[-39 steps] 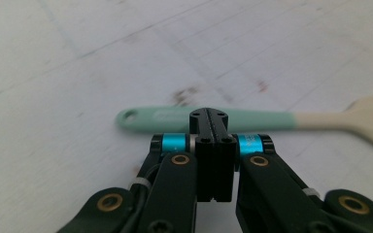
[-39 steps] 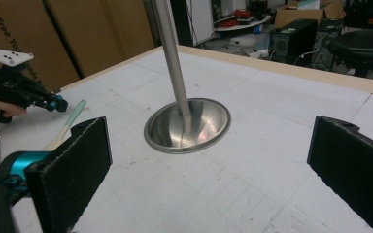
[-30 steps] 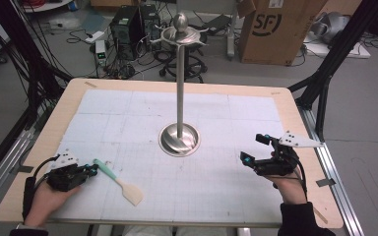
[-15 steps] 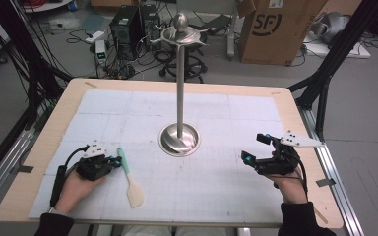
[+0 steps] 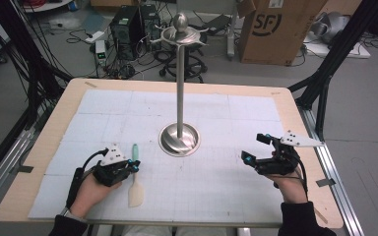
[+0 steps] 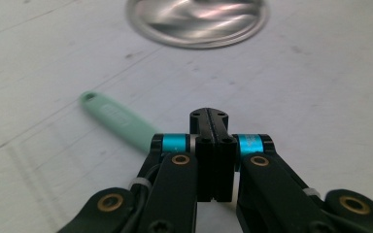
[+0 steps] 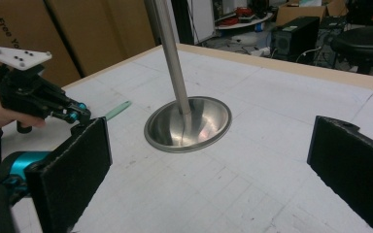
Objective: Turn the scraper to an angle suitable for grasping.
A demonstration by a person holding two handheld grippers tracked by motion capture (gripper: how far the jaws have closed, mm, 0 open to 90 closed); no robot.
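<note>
Since the earlier frame, the left gripper [image 5: 132, 166] is seen carried rightward across the table [image 5: 39, 147] and is now set against the spatula [image 5: 136, 178], which itself is found a little further right than before. Its jaws are pressed together in the left gripper view, with no gap seen between them, and the mint-green handle [image 6: 121, 124] is seen running out from just behind their left side; whether the handle is actually pinched cannot be told. In the high view, the spatula is laid flat on the white mat [image 5: 216, 196], its green handle pointed away from the person and its pale blade [image 5: 136, 194] turned toward the near edge, a short way left of the metal stand's round base [image 5: 179, 140].

The right gripper [image 5: 258, 150] is held low over the mat at the right side, well apart from the stand, about where it was earlier. Its jaws are spread wide in the right gripper view, with nothing between the pads [image 7: 77, 170]. The stand's upright pole [image 7: 172, 53] and dished base [image 7: 188, 125] are shown beyond them, and the left gripper [image 7: 75, 115] is seen farther off beside the green handle [image 7: 116, 110].
</note>
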